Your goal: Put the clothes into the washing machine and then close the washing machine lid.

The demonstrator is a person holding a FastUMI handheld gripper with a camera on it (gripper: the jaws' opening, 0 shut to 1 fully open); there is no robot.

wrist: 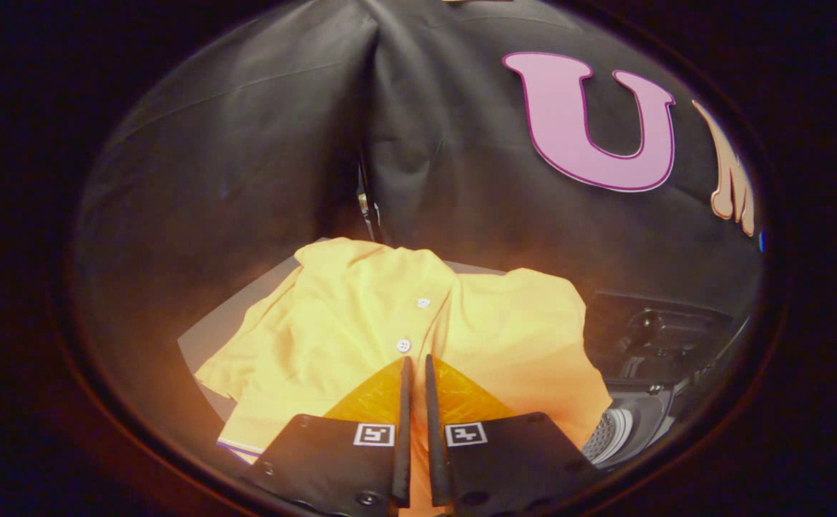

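Black cloth (246, 165) forms the booth's wall all around the far side of the scene. Two panels of it meet at a vertical seam (372, 108) roughly in the middle, where the fabric bunches into a deep fold and creases fan outward. The left panel hangs fairly smooth, with one faint horizontal crease line across its upper part. The right panel shows soft wrinkles near the seam. A thin, pale strap or cord (367, 205) hangs at the foot of the seam; what it is cannot be told. Below the cloth lies a grey surface (207, 334), its bare corner catching dim light. Lighting is warm and low, falling off into darkness outward.
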